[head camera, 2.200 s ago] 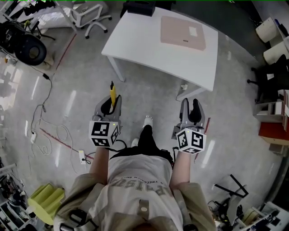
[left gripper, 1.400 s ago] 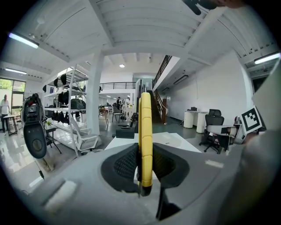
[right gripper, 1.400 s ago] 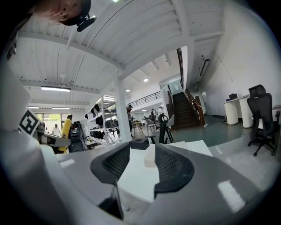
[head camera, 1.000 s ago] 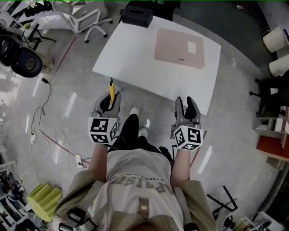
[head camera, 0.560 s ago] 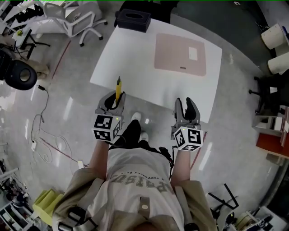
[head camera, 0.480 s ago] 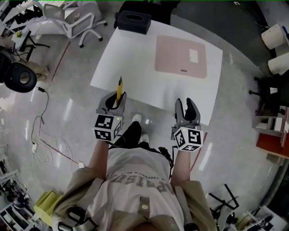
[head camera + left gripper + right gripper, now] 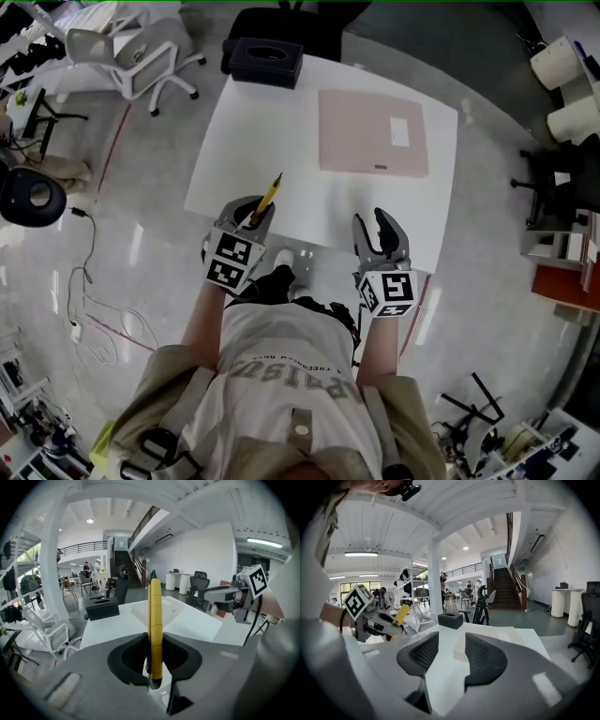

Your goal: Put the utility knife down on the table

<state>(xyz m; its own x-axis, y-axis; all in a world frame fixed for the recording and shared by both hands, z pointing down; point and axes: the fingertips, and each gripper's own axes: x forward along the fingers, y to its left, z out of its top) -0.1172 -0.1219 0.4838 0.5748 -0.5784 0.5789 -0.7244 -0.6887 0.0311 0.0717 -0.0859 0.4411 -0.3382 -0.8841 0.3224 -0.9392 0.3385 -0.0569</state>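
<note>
- The left gripper (image 7: 255,210) is clamped on a yellow utility knife (image 7: 268,196); in the left gripper view its two dark jaws press on the lower end of the handle from either side.
- The knife juts out past the jaw tips, its free end slanting forward and a little to the right over the near left part of the white table (image 7: 263,141). It is held in the gripper and does not lie on the table top.
- The right gripper (image 7: 379,228) hangs at the table's near edge, well apart from the left one. Its jaws stand apart with nothing between them; only the table top shows through the gap.
- A pink mat (image 7: 361,141) lies on the far half of the table, with a small white label (image 7: 400,132) on it.
- A black tissue box (image 7: 266,62) sits at the table's far left corner.
- A white office chair (image 7: 141,58) stands on the floor beyond the table to the left.
</note>
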